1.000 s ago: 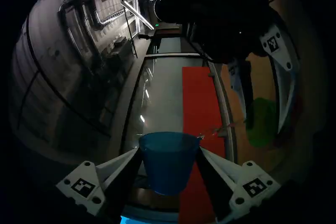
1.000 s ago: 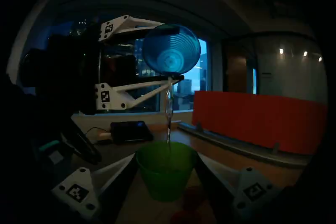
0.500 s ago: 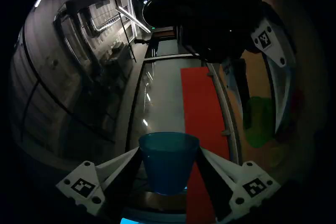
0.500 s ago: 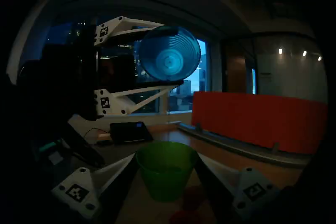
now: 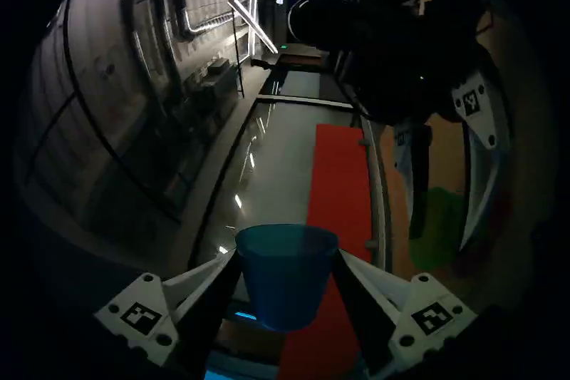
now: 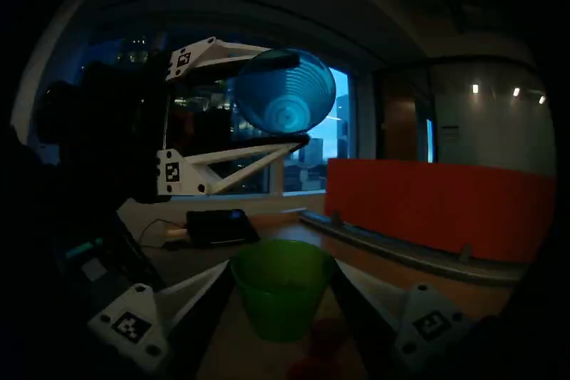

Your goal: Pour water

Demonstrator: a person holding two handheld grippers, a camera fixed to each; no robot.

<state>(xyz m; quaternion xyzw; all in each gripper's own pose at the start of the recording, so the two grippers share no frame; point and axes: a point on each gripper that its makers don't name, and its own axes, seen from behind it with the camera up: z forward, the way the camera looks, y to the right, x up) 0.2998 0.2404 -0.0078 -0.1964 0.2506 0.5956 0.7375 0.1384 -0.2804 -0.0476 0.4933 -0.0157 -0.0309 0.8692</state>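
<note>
The left tongs (image 5: 286, 257) are closed partway, both fingers pressing the sides of the blue cup (image 5: 286, 287). The right tongs (image 6: 281, 266) clamp the green cup (image 6: 281, 305) the same way, upright over the wooden surface (image 6: 370, 255); whether it rests there cannot be told. In the right gripper view the blue cup (image 6: 285, 91) lies on its side at 12 o'clock, straight above the green one, its long axis about level and its mouth facing the camera. No stream is visible between them. Any further water would probably need a steeper tip from the left tongs.
</note>
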